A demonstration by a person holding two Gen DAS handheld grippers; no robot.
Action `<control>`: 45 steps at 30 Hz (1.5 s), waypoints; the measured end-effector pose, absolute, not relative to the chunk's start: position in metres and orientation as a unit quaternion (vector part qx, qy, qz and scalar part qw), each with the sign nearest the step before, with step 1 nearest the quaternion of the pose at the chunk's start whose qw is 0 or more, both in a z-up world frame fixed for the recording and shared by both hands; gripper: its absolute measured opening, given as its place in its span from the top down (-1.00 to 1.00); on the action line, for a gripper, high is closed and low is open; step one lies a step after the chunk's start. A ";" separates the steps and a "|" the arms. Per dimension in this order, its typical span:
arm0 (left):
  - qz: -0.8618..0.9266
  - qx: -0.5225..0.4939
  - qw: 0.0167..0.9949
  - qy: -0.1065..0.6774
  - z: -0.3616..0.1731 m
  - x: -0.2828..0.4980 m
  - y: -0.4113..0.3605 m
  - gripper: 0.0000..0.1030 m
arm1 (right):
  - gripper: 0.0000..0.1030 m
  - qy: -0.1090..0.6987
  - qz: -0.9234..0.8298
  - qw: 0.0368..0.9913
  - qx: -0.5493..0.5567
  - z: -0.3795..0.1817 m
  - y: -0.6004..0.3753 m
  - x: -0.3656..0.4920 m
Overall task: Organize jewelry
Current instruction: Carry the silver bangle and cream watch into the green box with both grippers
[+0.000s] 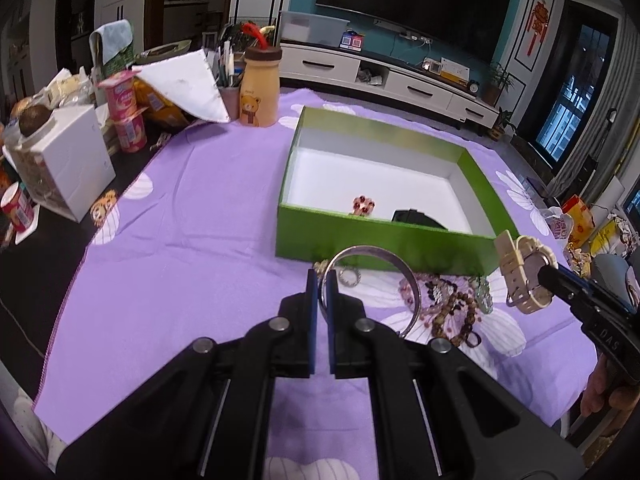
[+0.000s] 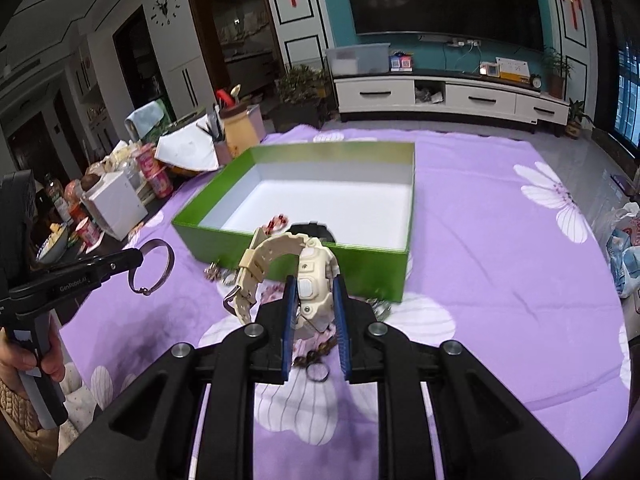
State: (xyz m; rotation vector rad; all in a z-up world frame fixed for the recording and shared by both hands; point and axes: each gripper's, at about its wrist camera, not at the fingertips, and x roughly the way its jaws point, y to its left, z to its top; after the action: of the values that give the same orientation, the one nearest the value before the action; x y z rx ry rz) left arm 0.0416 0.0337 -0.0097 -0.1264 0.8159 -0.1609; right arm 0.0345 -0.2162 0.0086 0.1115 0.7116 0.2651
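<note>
1. Left gripper point(image 1: 323, 276), at six o'clock in its own view, is clamped on the silver bangle point(image 1: 404, 276), held above the purple cloth point(image 1: 192, 216); the thin rim could pivot and slip out.
2. Green box point(image 1: 380, 246) sits at twelve o'clock.
3. Right gripper point(image 2: 316, 284) squeezes the cream watch point(image 2: 310, 276) by its case; the dangling strap might snag the box wall.

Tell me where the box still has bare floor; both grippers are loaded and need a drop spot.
The green box has bare white floor across its middle and far half. Only the near wall is taken, by the red brooch and black watch. Outside it, bracelets crowd the cloth.
</note>
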 end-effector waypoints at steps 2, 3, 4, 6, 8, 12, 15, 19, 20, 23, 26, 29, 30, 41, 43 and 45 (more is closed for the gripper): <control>-0.083 -0.061 0.914 0.393 -0.006 0.048 0.029 0.93 | 0.65 0.342 0.130 0.929 0.056 0.012 -0.218 0.039; -0.085 -0.061 0.914 0.392 -0.005 0.050 0.028 0.93 | 0.65 0.340 0.130 0.930 0.056 0.014 -0.219 0.042; -0.088 -0.061 0.915 0.389 -0.003 0.054 0.026 0.93 | 0.65 0.338 0.129 0.931 0.055 0.015 -0.219 0.043; -0.089 -0.058 0.916 0.386 -0.001 0.061 0.022 0.93 | 0.65 0.335 0.129 0.932 0.056 0.016 -0.219 0.048; -0.093 -0.059 0.916 0.385 0.001 0.069 0.018 0.93 | 0.65 0.334 0.130 0.932 0.058 0.016 -0.218 0.053; -0.097 -0.052 0.918 0.382 0.004 0.082 0.011 0.93 | 0.65 0.334 0.131 0.932 0.056 0.015 -0.216 0.059; -0.099 -0.048 0.919 0.379 0.007 0.093 0.007 0.93 | 0.65 0.333 0.132 0.932 0.055 0.016 -0.214 0.070; -0.102 -0.042 0.919 0.378 0.008 0.106 0.002 0.93 | 0.65 0.332 0.132 0.933 0.054 0.017 -0.211 0.083; -0.103 -0.041 0.919 0.377 0.008 0.108 0.001 0.93 | 0.65 0.332 0.133 0.932 0.054 0.017 -0.210 0.086; -0.105 -0.037 0.919 0.378 0.007 0.117 -0.002 0.93 | 0.65 0.332 0.135 0.932 0.053 0.015 -0.207 0.093; -0.106 -0.033 0.918 0.381 0.004 0.127 -0.006 0.92 | 0.65 0.335 0.136 0.931 0.052 0.012 -0.205 0.101; -0.107 -0.029 0.917 0.384 0.002 0.137 -0.011 0.92 | 0.65 0.338 0.134 0.930 0.052 0.009 -0.205 0.110; -0.106 -0.027 0.916 0.385 0.000 0.140 -0.012 0.91 | 0.65 0.340 0.134 0.930 0.051 0.008 -0.205 0.113; -0.100 -0.022 0.912 0.398 -0.013 0.175 -0.017 0.90 | 0.65 0.348 0.126 0.928 0.042 -0.002 -0.200 0.147; -0.097 -0.022 0.911 0.401 -0.017 0.180 -0.017 0.90 | 0.65 0.351 0.123 0.927 0.040 -0.005 -0.198 0.153; -0.095 -0.022 0.910 0.404 -0.020 0.185 -0.017 0.90 | 0.65 0.354 0.119 0.927 0.037 -0.007 -0.197 0.160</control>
State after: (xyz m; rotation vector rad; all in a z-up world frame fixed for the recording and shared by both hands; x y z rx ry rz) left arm 0.1852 -0.0169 -0.0204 -0.0444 0.8327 -0.1949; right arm 0.1599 -0.1971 -0.0074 0.0759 0.7256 0.2444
